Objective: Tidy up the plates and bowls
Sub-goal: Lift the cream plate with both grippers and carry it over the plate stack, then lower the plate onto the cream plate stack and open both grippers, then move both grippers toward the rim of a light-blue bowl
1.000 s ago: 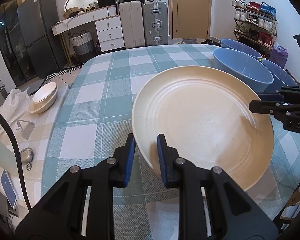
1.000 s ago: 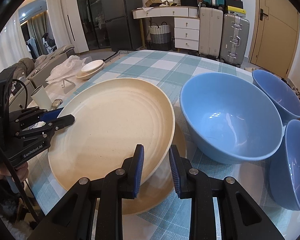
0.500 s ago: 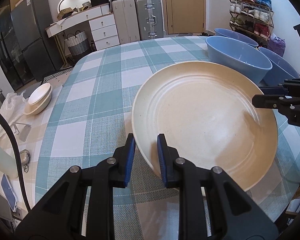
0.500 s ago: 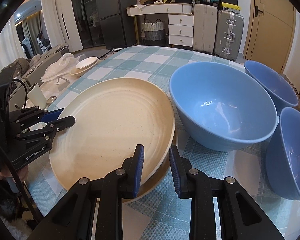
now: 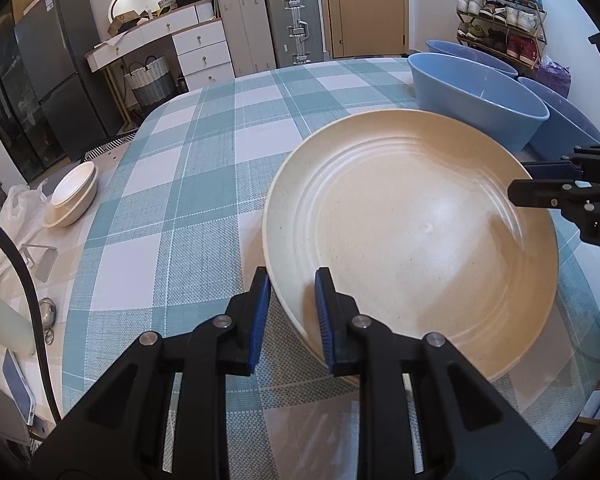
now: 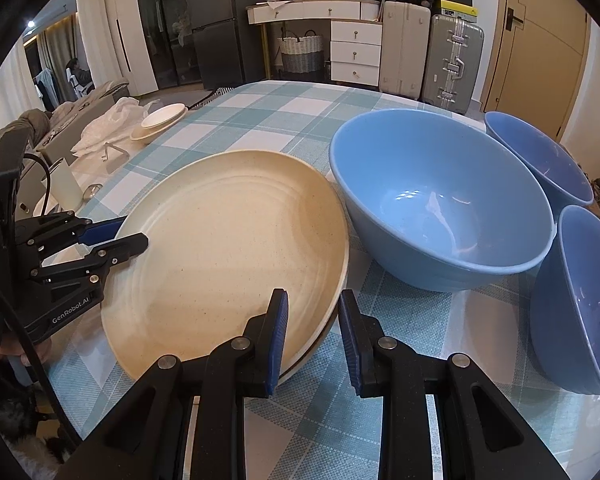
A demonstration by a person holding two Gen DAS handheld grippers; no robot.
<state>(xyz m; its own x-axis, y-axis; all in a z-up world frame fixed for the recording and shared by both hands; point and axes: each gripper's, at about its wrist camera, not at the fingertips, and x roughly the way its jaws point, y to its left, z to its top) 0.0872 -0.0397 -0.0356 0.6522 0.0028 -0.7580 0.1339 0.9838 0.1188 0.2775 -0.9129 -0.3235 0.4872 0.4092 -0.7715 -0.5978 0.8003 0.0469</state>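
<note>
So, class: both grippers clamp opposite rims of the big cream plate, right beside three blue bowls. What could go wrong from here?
1. The left gripper and right gripper pinch only the rim of the cream plate; uneven motion could twist it loose.
2. The plate's far edge sits very close to the large blue bowl; a sideways shift may knock it.
3. A second plate seems to lie underneath, so a careless release could land off-centre.

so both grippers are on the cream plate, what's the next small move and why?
Probably lower it the last bit and let go. The left gripper and right gripper each pinch opposite rims of the cream plate, which sits low over the checked tablecloth beside the big blue bowl. A second cream rim seems to show under it in the right wrist view, so it looks nearly stacked.
</note>
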